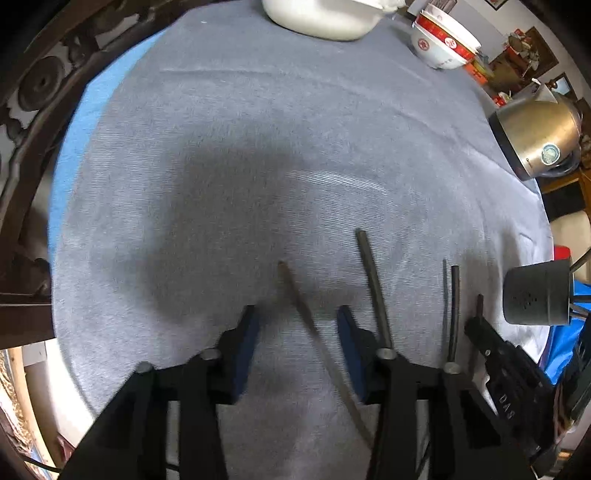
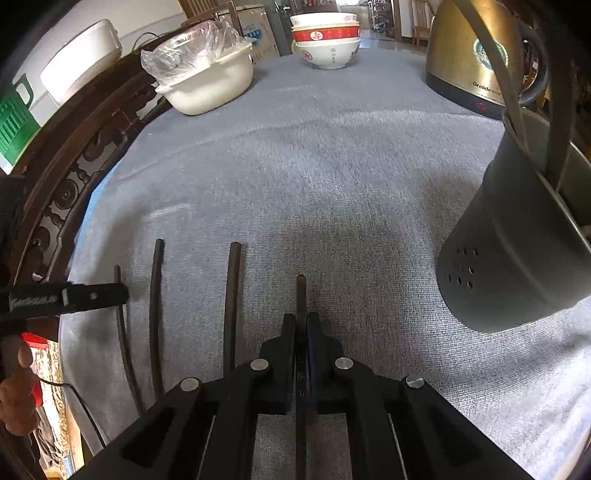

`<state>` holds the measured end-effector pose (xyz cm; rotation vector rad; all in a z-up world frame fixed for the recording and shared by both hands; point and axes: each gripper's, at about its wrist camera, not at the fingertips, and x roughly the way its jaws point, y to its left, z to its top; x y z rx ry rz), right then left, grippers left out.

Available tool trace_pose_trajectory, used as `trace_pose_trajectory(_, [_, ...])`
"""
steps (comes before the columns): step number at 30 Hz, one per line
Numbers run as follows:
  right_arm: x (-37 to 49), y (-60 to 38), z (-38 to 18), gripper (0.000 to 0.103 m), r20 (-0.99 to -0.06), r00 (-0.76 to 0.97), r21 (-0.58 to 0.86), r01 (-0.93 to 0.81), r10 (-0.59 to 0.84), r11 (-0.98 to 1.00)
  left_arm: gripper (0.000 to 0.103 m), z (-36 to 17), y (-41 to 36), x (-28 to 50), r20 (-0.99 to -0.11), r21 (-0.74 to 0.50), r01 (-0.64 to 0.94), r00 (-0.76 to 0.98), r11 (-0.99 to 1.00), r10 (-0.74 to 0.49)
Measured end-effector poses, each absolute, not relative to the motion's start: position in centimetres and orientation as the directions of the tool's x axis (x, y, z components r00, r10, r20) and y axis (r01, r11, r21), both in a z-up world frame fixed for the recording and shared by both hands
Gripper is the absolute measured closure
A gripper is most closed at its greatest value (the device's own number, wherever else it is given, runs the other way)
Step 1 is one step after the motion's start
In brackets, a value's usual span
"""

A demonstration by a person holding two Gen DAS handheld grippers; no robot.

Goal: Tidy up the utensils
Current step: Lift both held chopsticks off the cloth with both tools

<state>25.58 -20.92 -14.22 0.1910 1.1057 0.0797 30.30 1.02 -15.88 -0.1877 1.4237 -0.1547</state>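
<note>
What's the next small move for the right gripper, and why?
Probably lift and carry toward the holder. The right gripper is shut on a chopstick whose tip lies low over the cloth, while the holder stands apart to its right. The left gripper is open above another chopstick.

The clamped chopstick runs hidden between the right tool's pads; the kettle is edge-cropped.

A grey cloth covers the desk, with blue showing at its left edge. Dark carved wooden furniture runs along the left side. Daylight brightens a doorway beyond.
</note>
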Motion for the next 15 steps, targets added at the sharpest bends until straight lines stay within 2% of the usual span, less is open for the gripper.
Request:
trace_pose_trajectory(1, [25.4,-21.1,-14.2,0.096,-0.875,0.453,0.204,0.030,0.168,0.979,0.069,-15.8,0.9,30.4,-0.967,-0.213,-0.010,0.146,0.977,-0.209])
trace_pose_trajectory(3, [25.0,-21.5,-14.2,0.097,-0.869,0.459,0.229,0.036,0.187,0.973,0.085,-15.8,0.5,30.7,-0.968,-0.203,-0.002,0.149,0.979,-0.200])
trace_pose_trajectory(4, [24.7,-21.8,-14.1,0.097,-0.865,0.464,0.241,0.046,0.192,0.970,0.088,-15.8,0.4,30.8,-0.969,-0.193,0.004,0.156,0.981,-0.191])
trace_pose_trajectory(9, [23.7,-22.6,-12.5,0.097,-0.830,0.513,0.281,0.051,0.216,0.958,0.091,-15.2,0.3,30.0,-0.964,-0.194,0.010,0.182,0.981,-0.193])
trace_pose_trajectory(15, [22.3,-23.7,-9.6,0.097,-0.759,0.590,0.356,0.025,0.273,0.934,0.092,-11.9,0.7,27.1,-0.942,-0.199,0.053,0.265,0.979,-0.206])
